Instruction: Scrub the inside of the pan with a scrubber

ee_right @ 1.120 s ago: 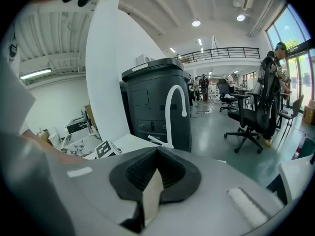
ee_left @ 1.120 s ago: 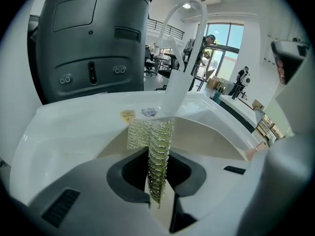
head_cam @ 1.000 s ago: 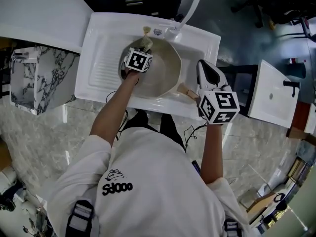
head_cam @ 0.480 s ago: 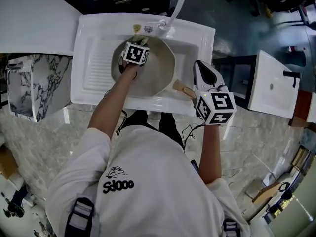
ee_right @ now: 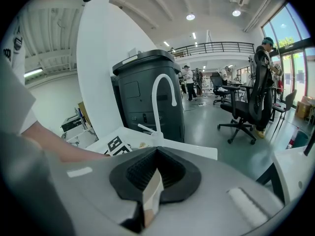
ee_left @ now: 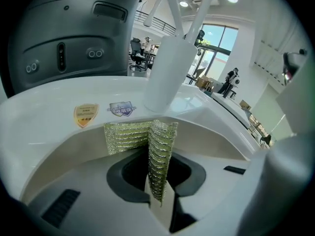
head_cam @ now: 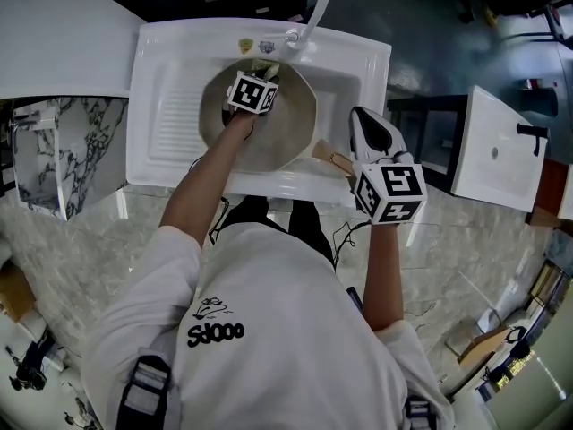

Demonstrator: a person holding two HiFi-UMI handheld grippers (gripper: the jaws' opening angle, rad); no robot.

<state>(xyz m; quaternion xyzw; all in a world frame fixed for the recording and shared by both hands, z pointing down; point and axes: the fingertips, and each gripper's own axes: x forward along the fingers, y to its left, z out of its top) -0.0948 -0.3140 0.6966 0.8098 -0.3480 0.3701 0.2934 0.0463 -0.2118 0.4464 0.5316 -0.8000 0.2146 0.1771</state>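
Observation:
A pale round pan (head_cam: 288,131) lies in the white sink (head_cam: 358,70), with its wooden handle (head_cam: 329,158) pointing to the right. My left gripper (head_cam: 265,73) reaches into the pan near its far rim and is shut on a gold-green mesh scrubber (ee_left: 158,151), which stands folded between the jaws. The scrubber (head_cam: 269,68) shows just beyond the marker cube. My right gripper (head_cam: 354,161) is shut on the end of the wooden handle (ee_right: 151,193) at the sink's front right. In the left gripper view (ee_left: 157,186) the pan's inside is hidden.
A ribbed drainboard (head_cam: 170,106) lies left of the basin. The white faucet (head_cam: 319,7) arches over the far rim, and two stickers (ee_left: 103,112) sit beside it. A marble-patterned block (head_cam: 49,150) is on the left and a white unit (head_cam: 492,150) on the right. A dark bin (ee_right: 147,92) stands behind the sink.
My left gripper has carried the scrubber across the pan toward the far rim and slightly right. The right gripper has kept its hold on the handle.

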